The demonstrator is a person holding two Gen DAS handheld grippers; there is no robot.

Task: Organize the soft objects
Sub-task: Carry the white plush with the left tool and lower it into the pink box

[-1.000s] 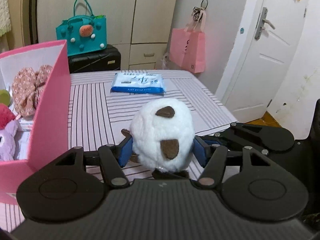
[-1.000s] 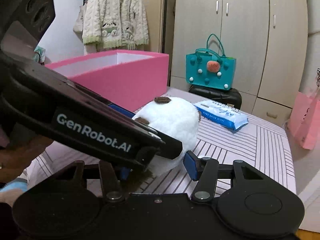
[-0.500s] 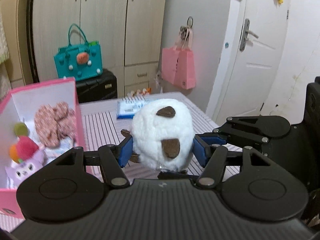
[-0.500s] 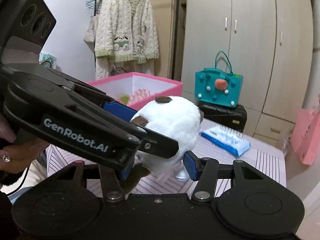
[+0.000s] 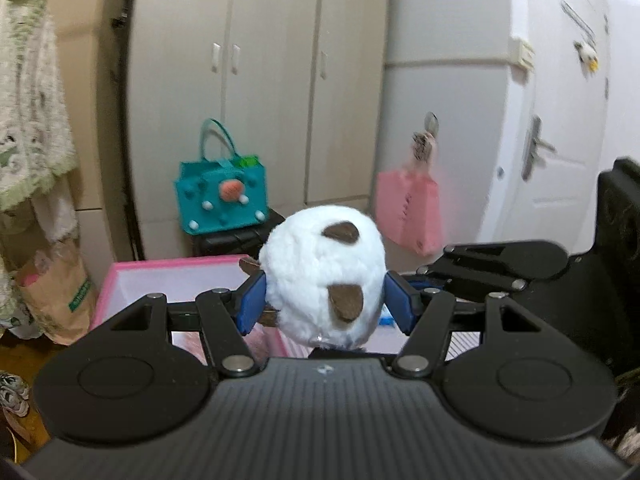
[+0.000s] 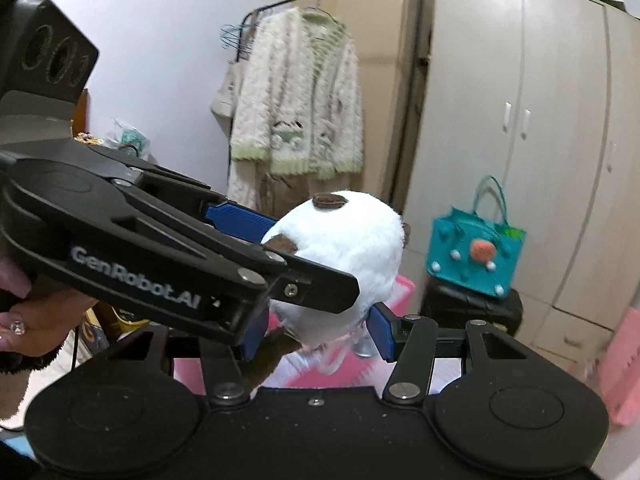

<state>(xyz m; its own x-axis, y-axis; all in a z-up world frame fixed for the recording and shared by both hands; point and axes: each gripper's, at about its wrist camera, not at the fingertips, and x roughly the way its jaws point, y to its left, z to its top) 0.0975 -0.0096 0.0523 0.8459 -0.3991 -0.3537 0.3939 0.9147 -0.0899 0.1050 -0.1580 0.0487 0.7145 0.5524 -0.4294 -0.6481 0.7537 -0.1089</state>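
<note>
A round white plush toy (image 5: 320,272) with brown patches is held in the air. My left gripper (image 5: 324,306) is shut on it, blue pads pressed into both sides. My right gripper (image 6: 316,336) is also closed around the same plush (image 6: 344,252) from below, with the left gripper's body (image 6: 160,248) crossing in front. The pink box (image 5: 176,276) sits below and behind the plush; its contents are hidden from here. It also shows in the right wrist view (image 6: 404,286).
A teal handbag (image 5: 222,196) stands on a black case by the wardrobe. A pink bag (image 5: 412,212) hangs near the white door (image 5: 560,140). A knitted cardigan (image 6: 296,112) hangs on a rack. A paper bag (image 5: 56,288) stands on the floor at left.
Both grippers have lifted the plush well above the table and the view has tilted up. The pink box has dropped low in view and the striped table is almost out of sight.
</note>
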